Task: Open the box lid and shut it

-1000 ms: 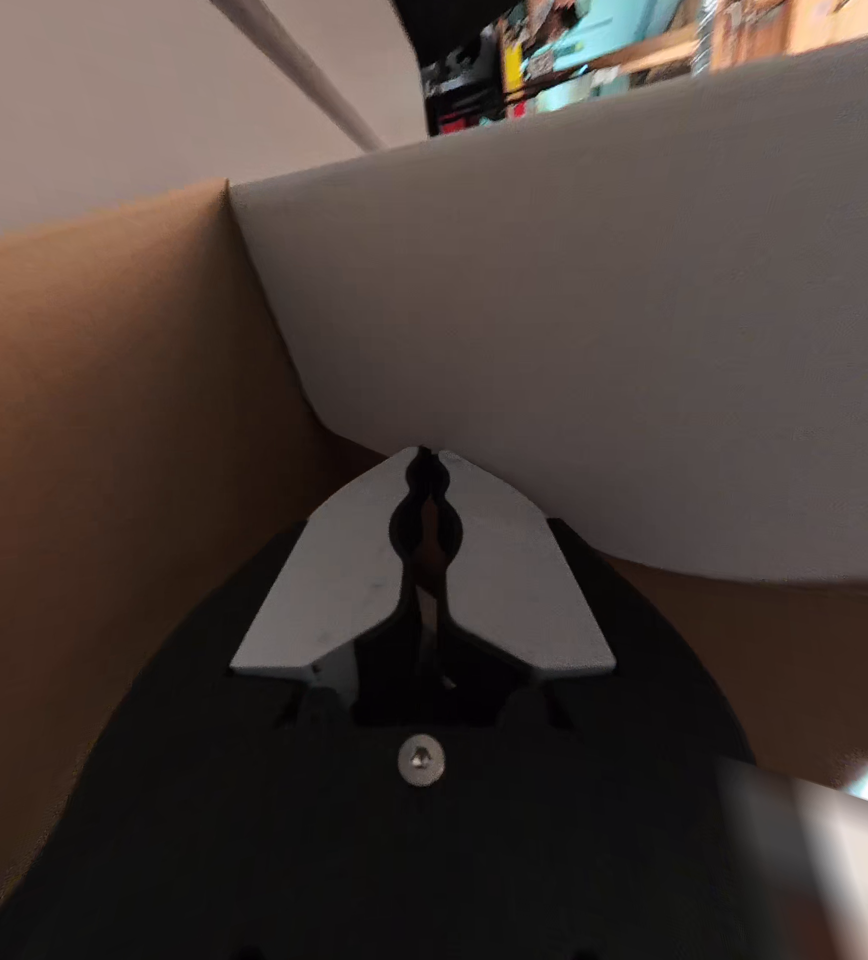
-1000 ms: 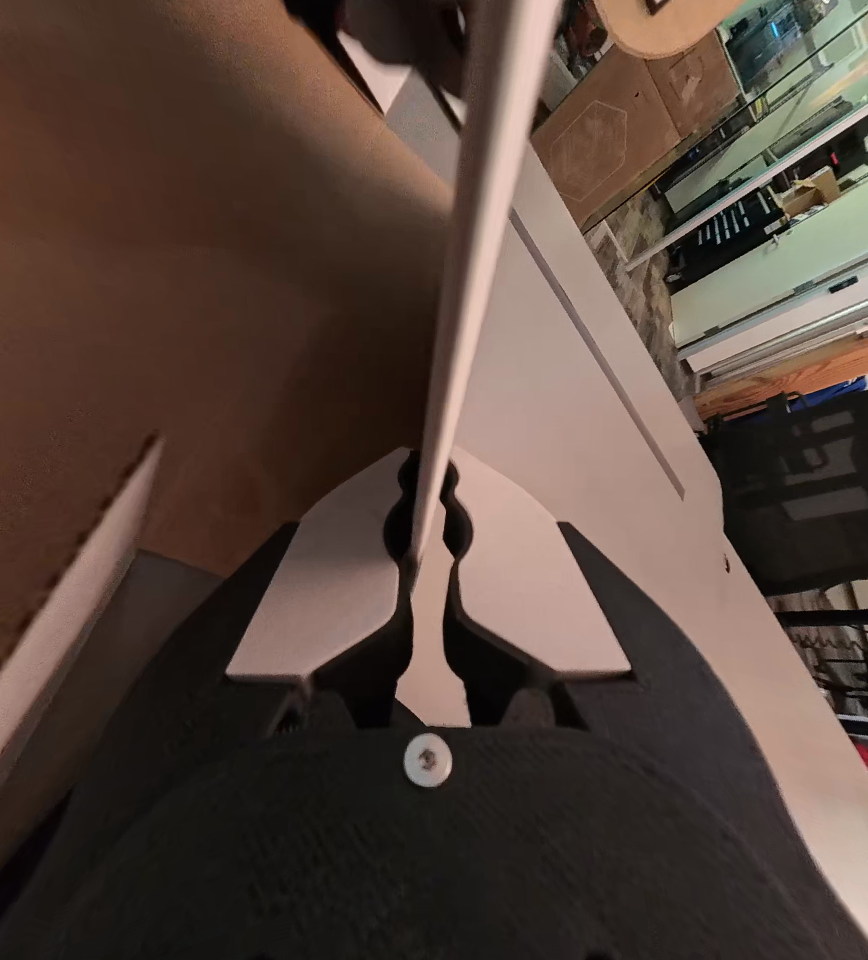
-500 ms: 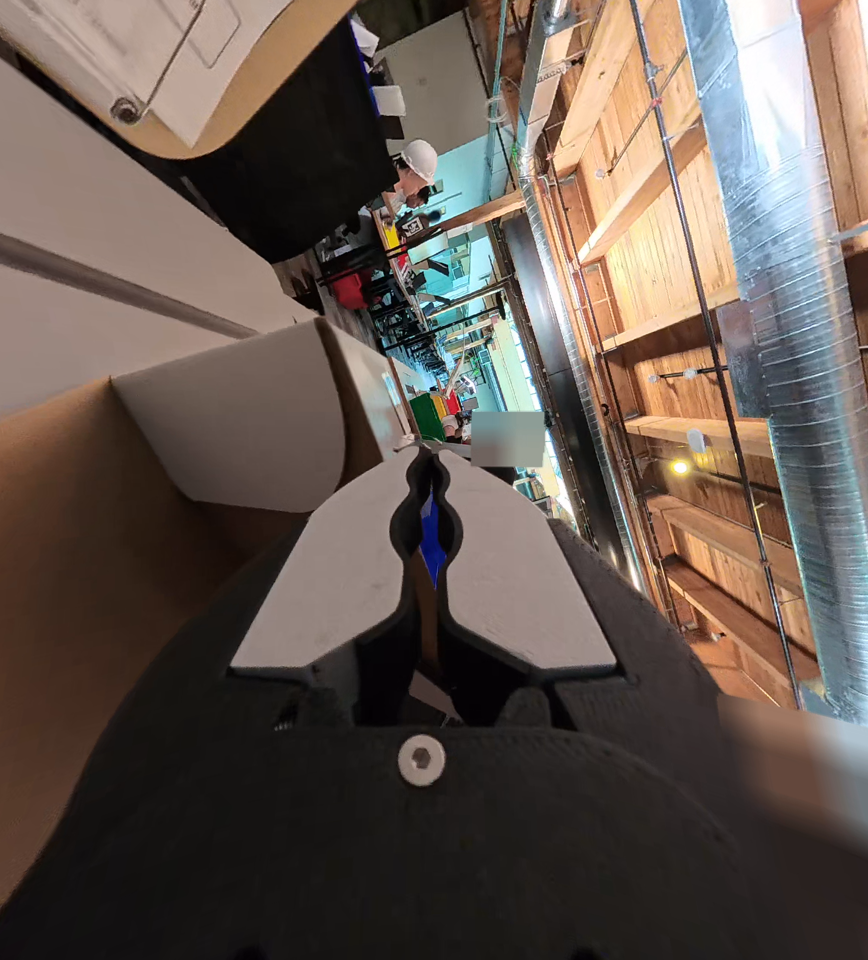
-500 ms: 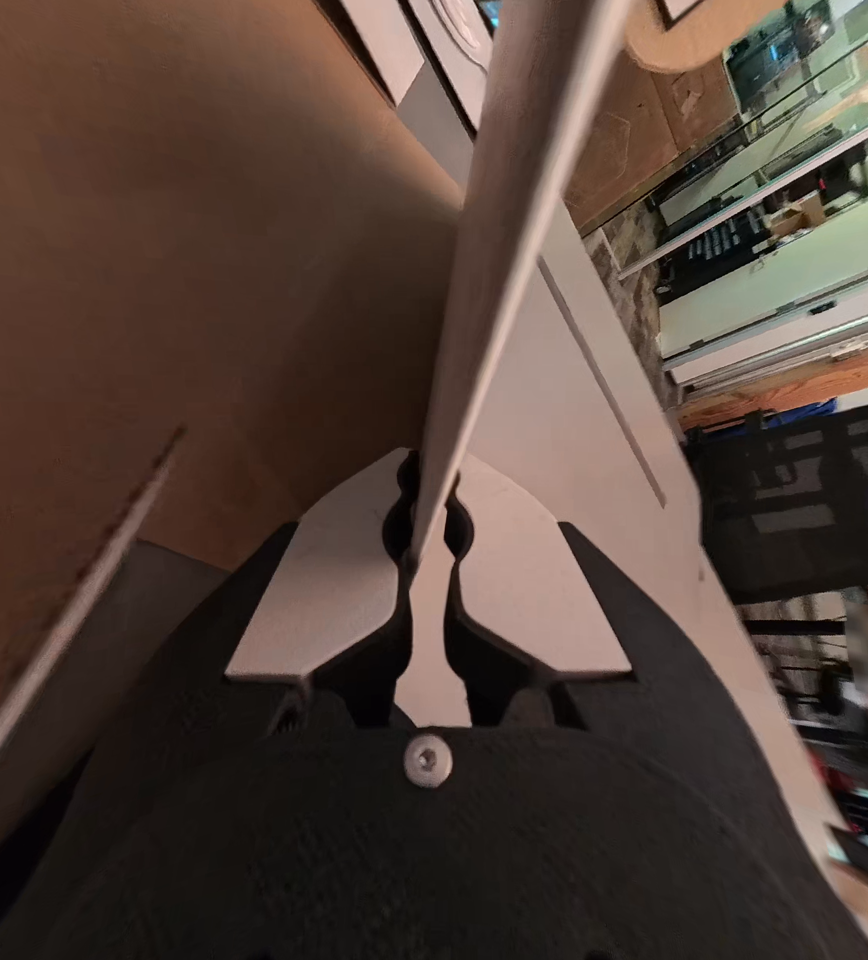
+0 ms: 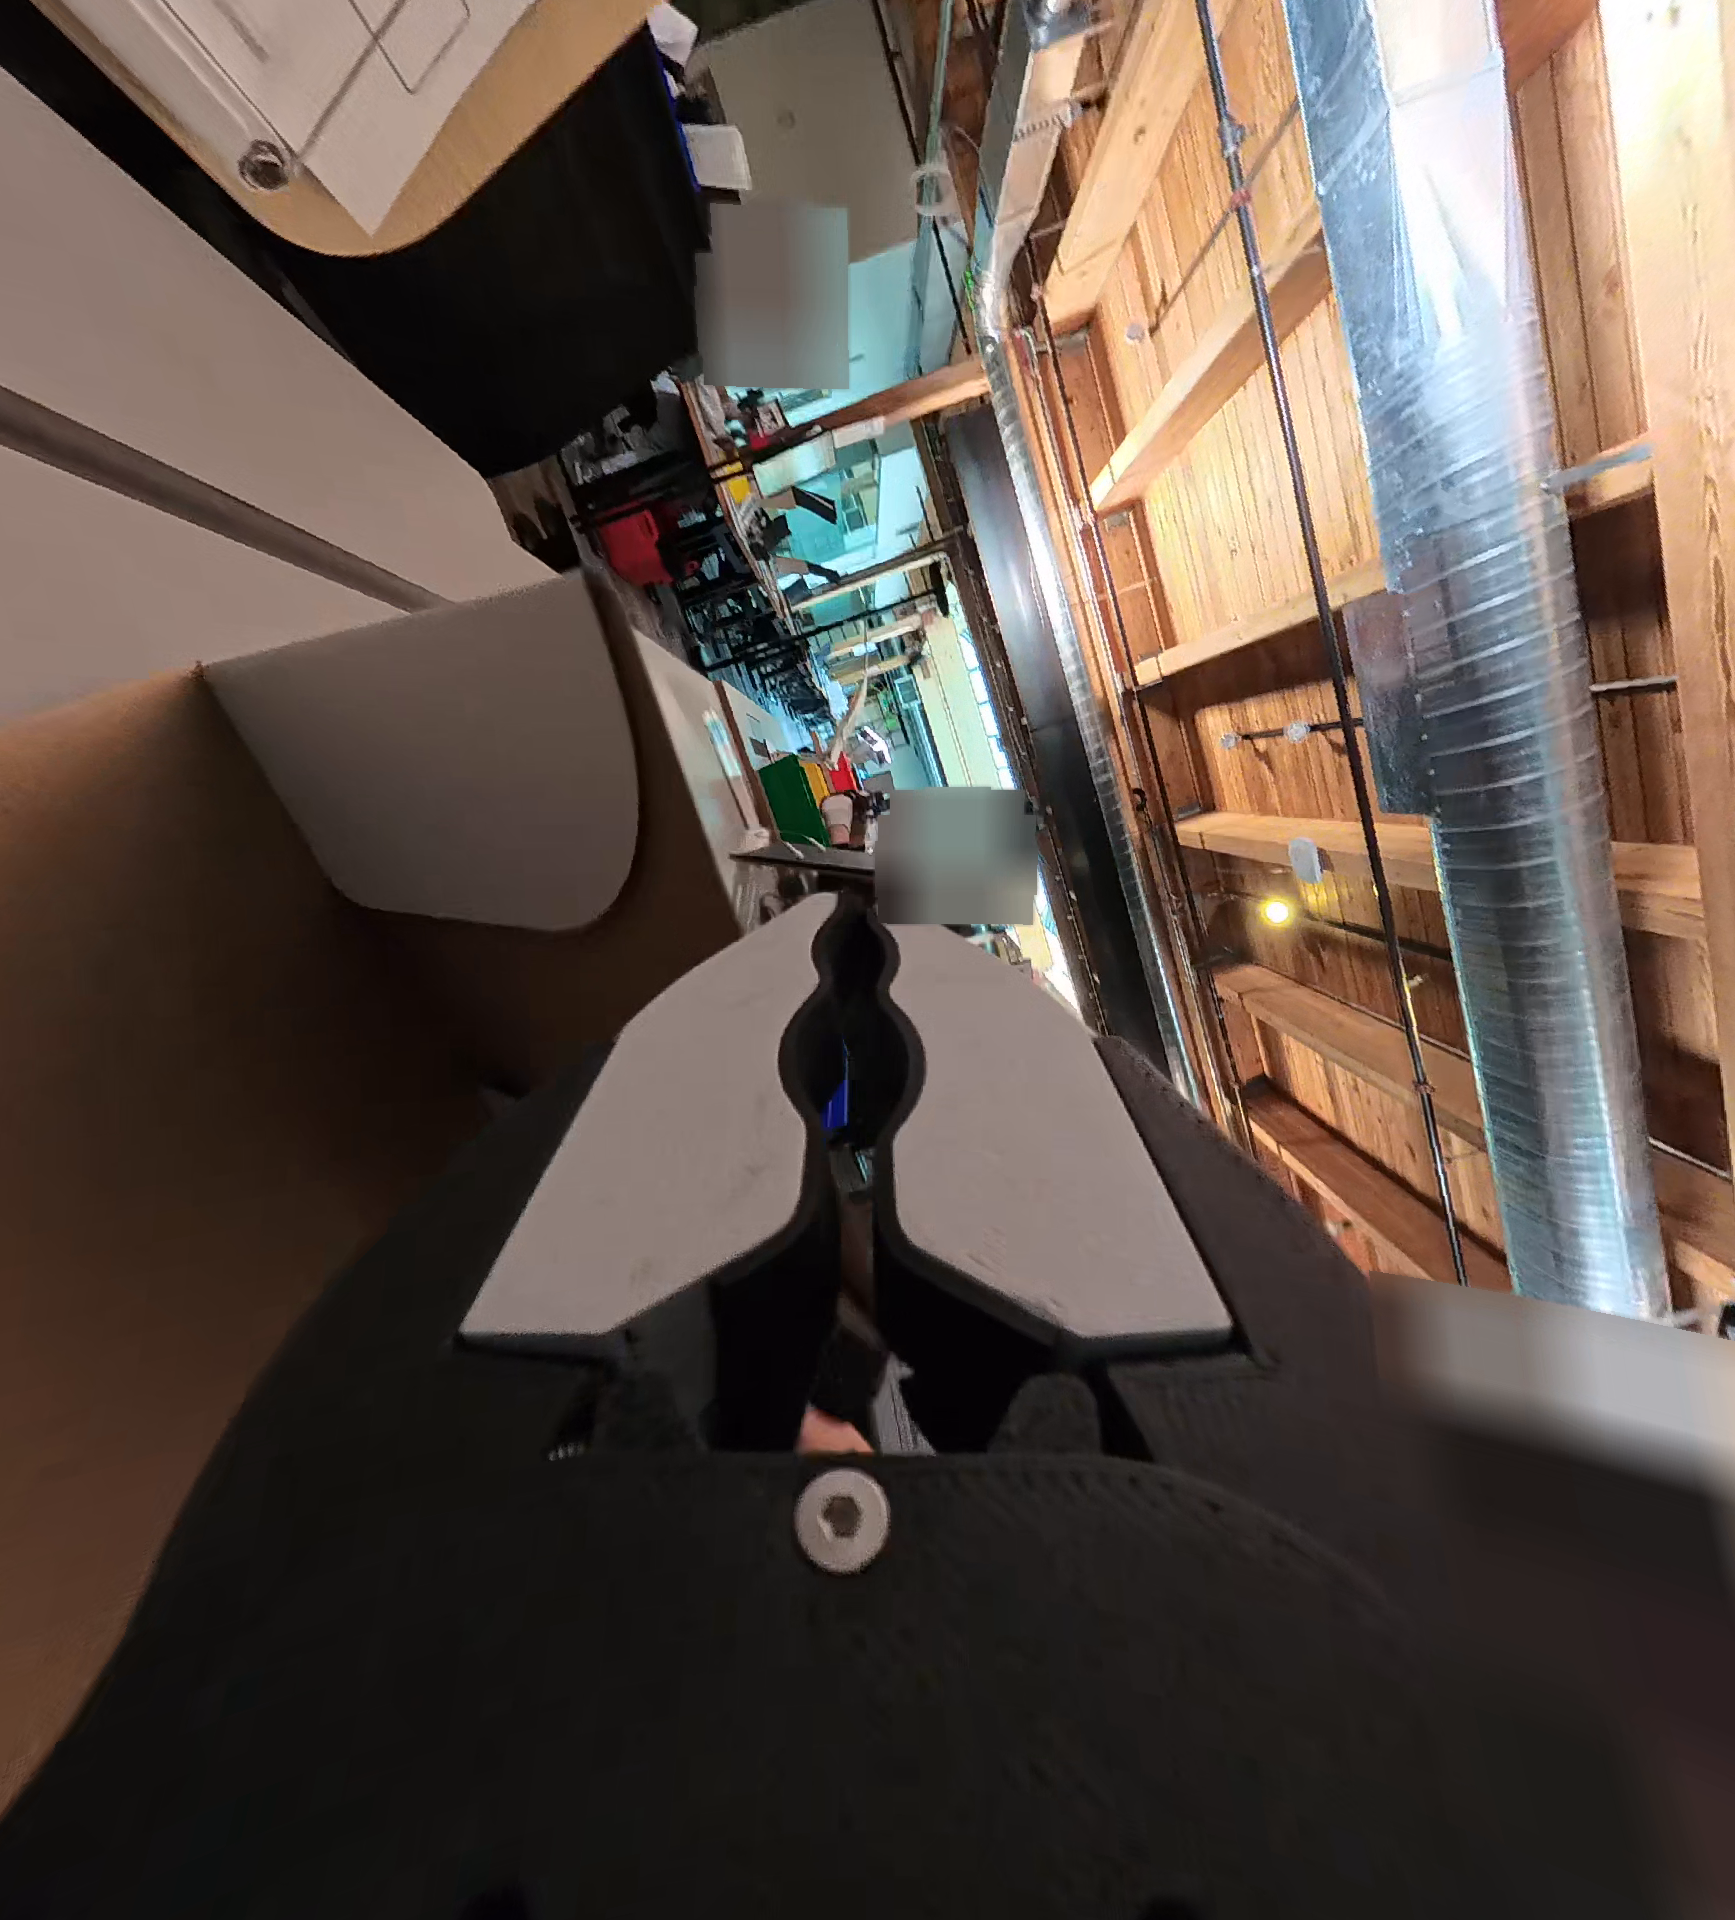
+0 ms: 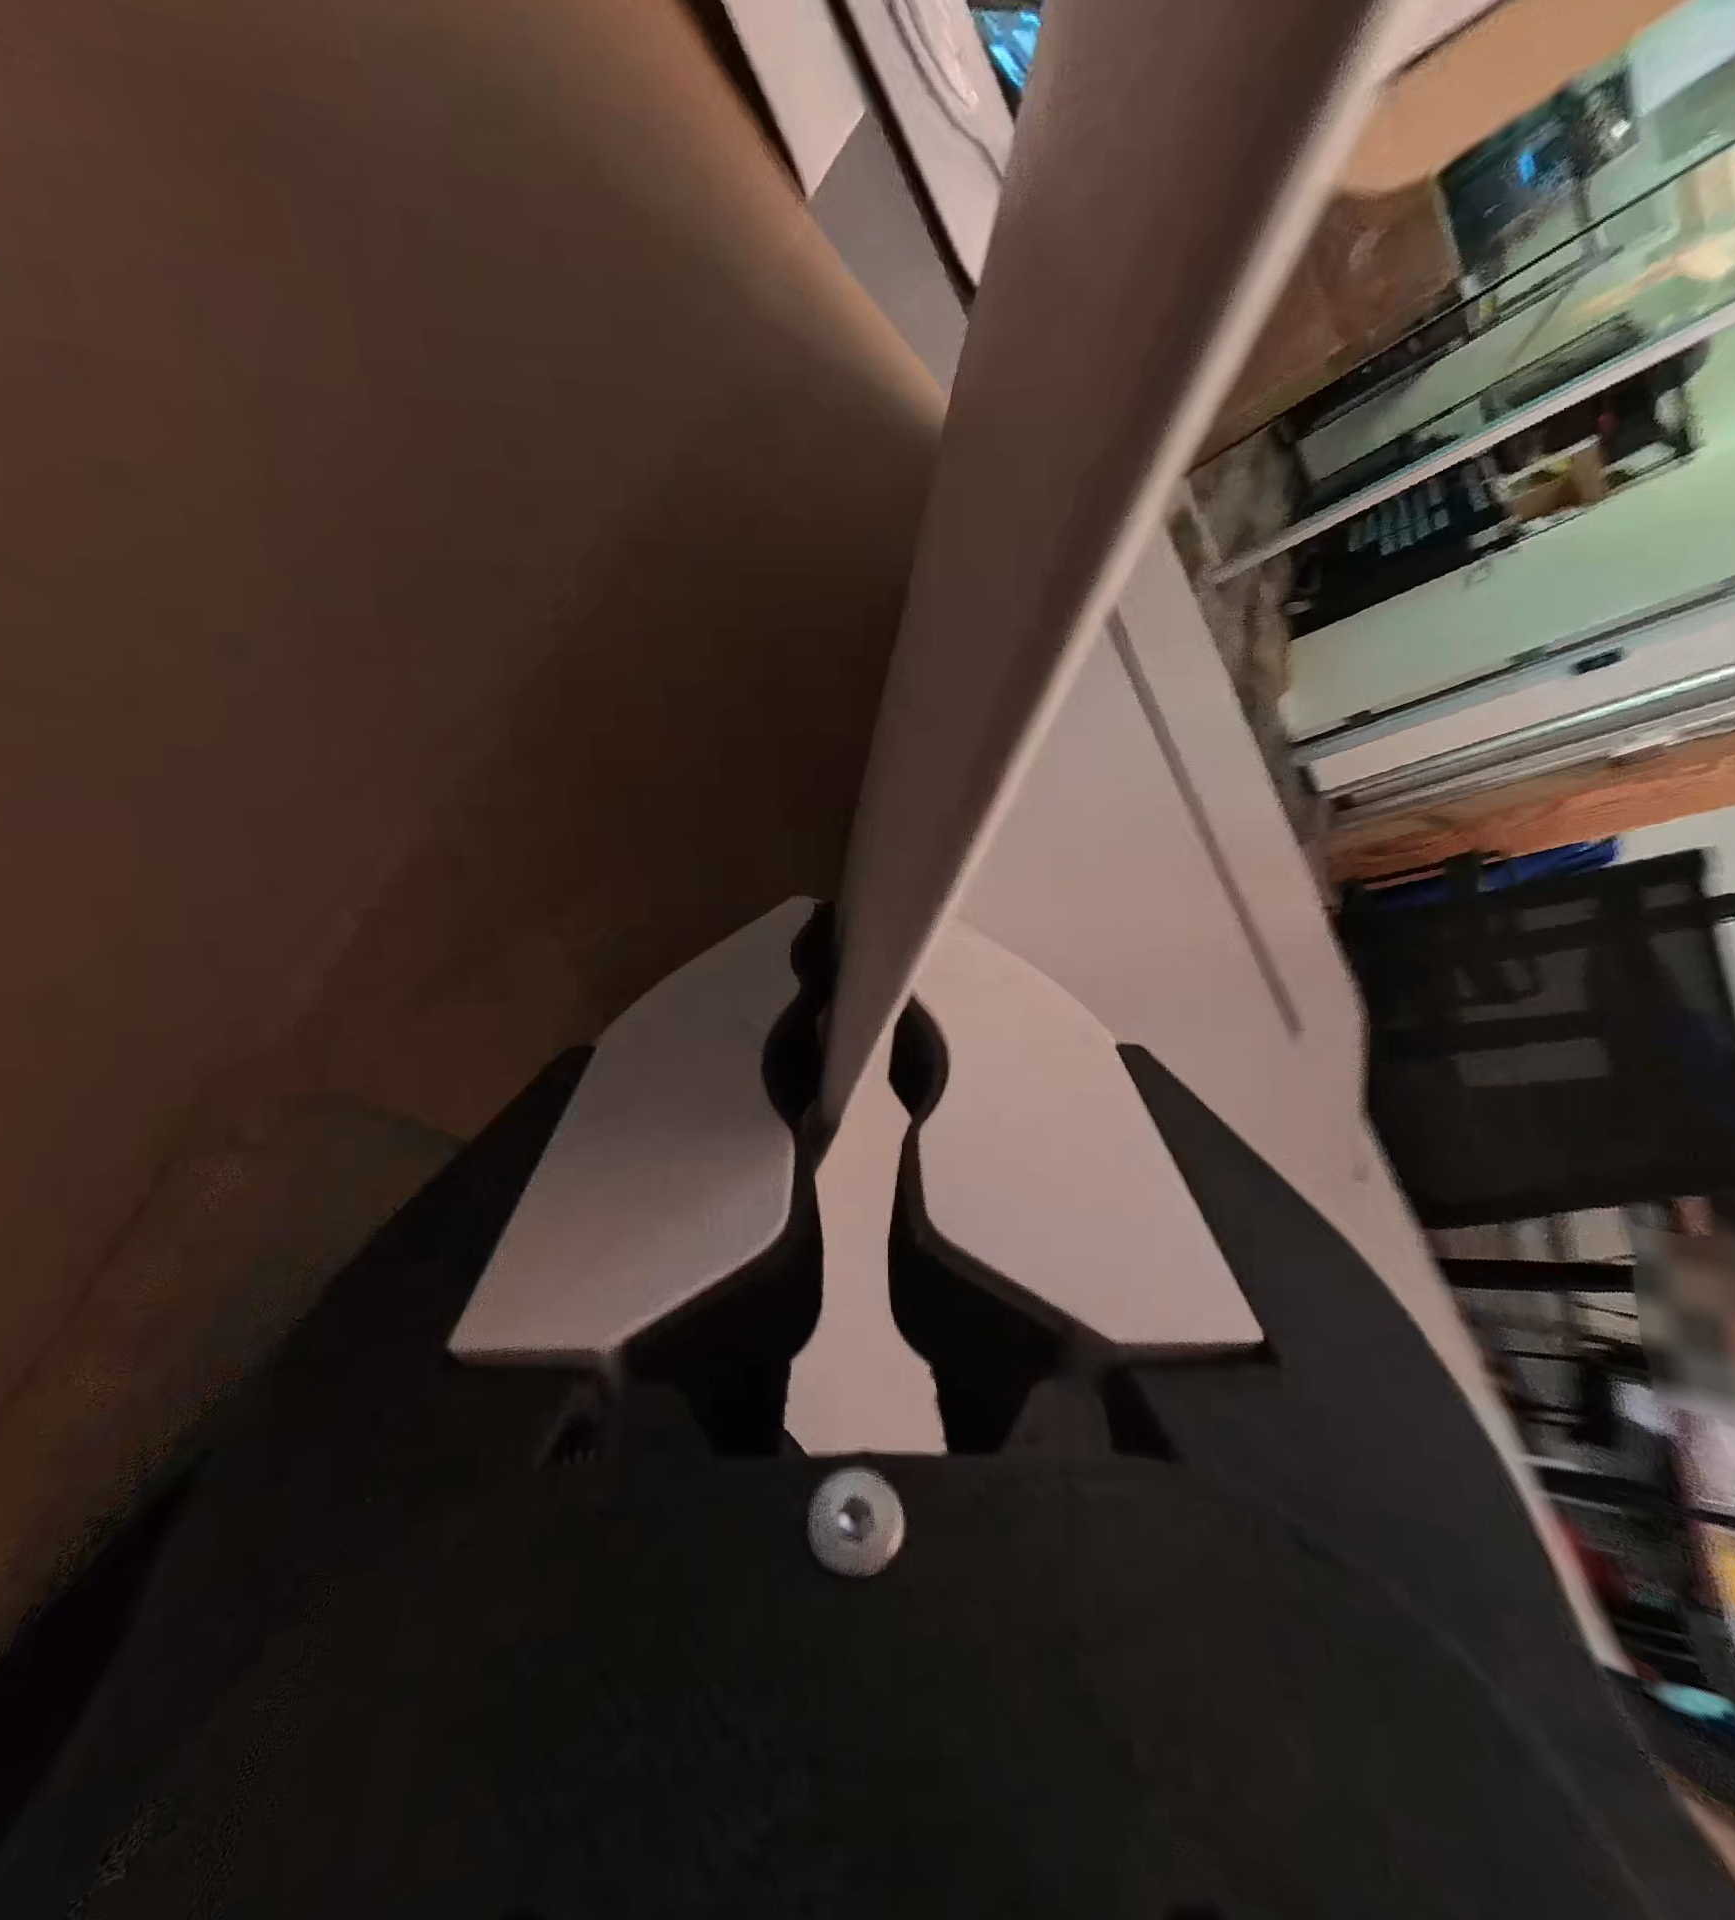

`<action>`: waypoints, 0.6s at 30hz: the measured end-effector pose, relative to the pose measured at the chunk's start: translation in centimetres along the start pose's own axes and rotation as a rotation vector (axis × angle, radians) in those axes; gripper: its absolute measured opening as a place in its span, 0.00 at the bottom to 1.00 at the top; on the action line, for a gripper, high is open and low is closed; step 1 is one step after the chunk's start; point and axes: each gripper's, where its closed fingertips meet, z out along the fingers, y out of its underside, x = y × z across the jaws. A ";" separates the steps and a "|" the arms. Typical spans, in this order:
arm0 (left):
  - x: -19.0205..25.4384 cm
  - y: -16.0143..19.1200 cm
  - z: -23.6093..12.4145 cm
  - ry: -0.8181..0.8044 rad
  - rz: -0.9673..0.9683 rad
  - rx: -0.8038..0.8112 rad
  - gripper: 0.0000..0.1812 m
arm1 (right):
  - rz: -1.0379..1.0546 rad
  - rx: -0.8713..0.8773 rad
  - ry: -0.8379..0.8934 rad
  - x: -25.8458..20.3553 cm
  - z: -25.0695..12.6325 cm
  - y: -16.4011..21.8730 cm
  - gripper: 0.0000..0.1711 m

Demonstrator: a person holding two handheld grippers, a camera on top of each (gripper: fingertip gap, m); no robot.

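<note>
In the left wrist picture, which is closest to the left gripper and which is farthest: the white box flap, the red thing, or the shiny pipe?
From the left gripper:
1. White box flap, just up and left of the jaws, on the brown box.
2. Red thing, farther back down the workshop aisle.
3. Shiny pipe, on the right against the wooden ceiling; its depth against the red thing is hard to call.

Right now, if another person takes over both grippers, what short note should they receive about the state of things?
Right gripper: shut on the thin edge of the white lid flap, which stands raised beside the brown inside of the box.
Left gripper: shut, holding nothing, beside the box's brown wall and a rounded white side flap.
Done: the lid is lifted open.
Left: swing the lid back down and close it. Probably keep the right grip until the lid is seated.
</note>
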 end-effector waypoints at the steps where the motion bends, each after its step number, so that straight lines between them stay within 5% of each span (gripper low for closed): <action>1: 0.3 0.0 -0.6 0.005 0.016 -0.006 0.00 | 0.058 0.017 -0.033 0.3 0.0 0.1 0.05; 6: 0.9 2.5 -3.0 -0.058 0.185 -0.207 0.00 | 0.287 0.116 -0.209 3.0 0.1 0.3 0.05; 12: -1.9 10.1 -3.9 -0.259 0.402 -0.624 0.00 | 0.467 0.220 -0.373 5.3 -0.1 0.0 0.09; 18: -7.9 15.7 -2.8 -0.465 0.482 -0.910 0.00 | 0.800 0.241 -0.460 4.9 0.3 1.6 0.25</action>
